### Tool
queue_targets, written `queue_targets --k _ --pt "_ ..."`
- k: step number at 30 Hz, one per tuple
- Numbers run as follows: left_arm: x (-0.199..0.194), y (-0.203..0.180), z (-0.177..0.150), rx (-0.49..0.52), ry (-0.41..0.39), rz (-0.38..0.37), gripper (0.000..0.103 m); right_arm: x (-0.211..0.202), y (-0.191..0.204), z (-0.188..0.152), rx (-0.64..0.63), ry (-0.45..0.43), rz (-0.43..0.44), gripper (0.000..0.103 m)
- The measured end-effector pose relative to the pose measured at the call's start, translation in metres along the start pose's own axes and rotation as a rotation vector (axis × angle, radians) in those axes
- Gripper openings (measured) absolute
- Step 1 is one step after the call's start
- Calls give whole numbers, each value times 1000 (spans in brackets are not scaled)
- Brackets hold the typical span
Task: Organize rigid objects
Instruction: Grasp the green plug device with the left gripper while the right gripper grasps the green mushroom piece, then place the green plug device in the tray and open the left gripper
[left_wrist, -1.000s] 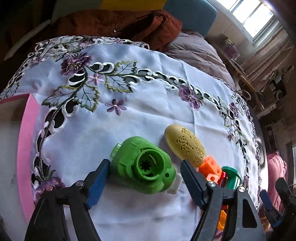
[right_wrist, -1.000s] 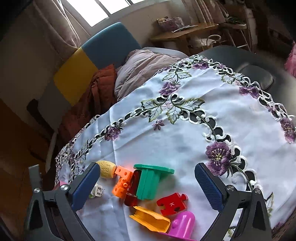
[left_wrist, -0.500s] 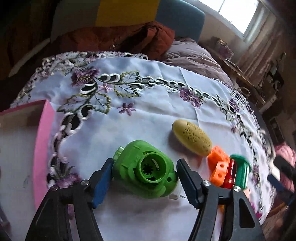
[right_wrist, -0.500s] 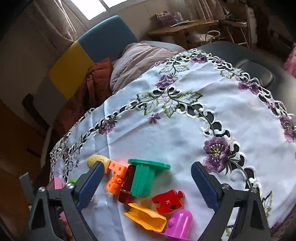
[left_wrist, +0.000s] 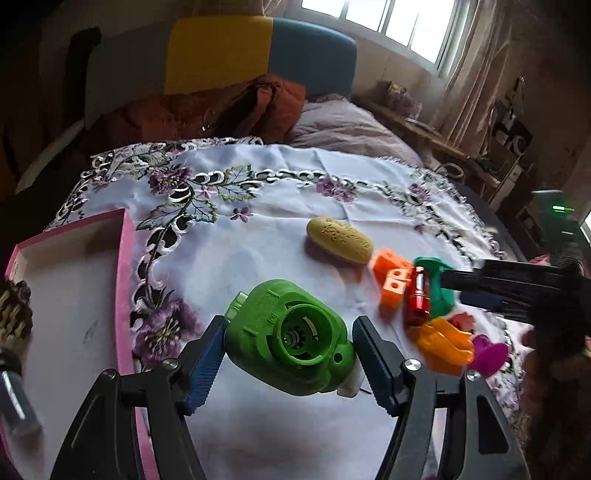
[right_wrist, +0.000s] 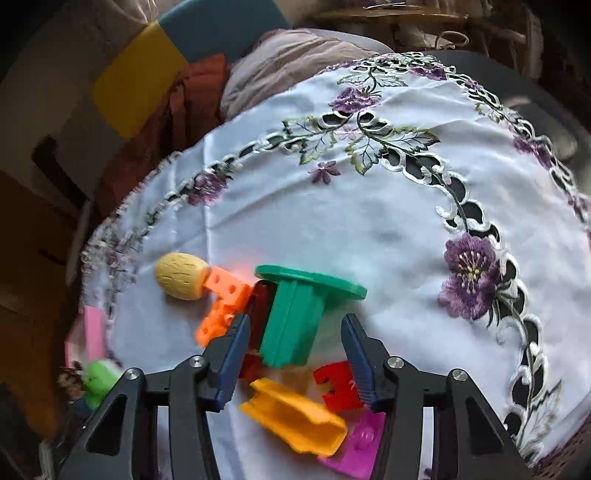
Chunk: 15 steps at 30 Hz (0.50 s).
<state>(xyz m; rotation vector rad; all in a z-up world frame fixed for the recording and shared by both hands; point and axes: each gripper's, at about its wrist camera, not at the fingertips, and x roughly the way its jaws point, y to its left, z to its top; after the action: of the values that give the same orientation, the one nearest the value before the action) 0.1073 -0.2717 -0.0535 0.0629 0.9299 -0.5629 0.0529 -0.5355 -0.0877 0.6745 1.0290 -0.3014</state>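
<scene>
A green toy housing (left_wrist: 266, 314) with a round opening hangs between the blue pads of my left gripper (left_wrist: 290, 332), which is shut on it just above the cloth; it also shows as a green toy blur (right_wrist: 98, 380). My right gripper (right_wrist: 295, 332) straddles a teal flanged piece (right_wrist: 295, 306) lying on its side. Its jaws are closing, with a gap left on both sides of the piece. Around the piece lie a yellow oval (right_wrist: 179, 275), an orange block (right_wrist: 221, 299), a dark red piece (right_wrist: 260, 299), an orange-yellow scoop (right_wrist: 295, 417), a red puzzle piece (right_wrist: 336, 384) and a magenta piece (right_wrist: 354, 443).
A pink box (left_wrist: 123, 277) with a white inside stands at the table's left edge, beside the green toy. An embroidered white cloth (left_wrist: 258, 177) covers the round table. Behind it stands a yellow and blue chair (left_wrist: 258, 48) with a rust-coloured garment (left_wrist: 207, 110).
My left gripper has shut on the green toy and carried it up and toward the pink box. My right gripper has come down over the teal piece and its jaws have narrowed.
</scene>
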Motion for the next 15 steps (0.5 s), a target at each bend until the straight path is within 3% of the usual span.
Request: queue_targets --k 5,15 --pt "-34 6 -11 -11 -46 -35 70 19 -5 4 -8 46 -99 31" --pt "-97 64 -32 -106 -120 -24 70 25 -3 2 -42 49 -135 31"
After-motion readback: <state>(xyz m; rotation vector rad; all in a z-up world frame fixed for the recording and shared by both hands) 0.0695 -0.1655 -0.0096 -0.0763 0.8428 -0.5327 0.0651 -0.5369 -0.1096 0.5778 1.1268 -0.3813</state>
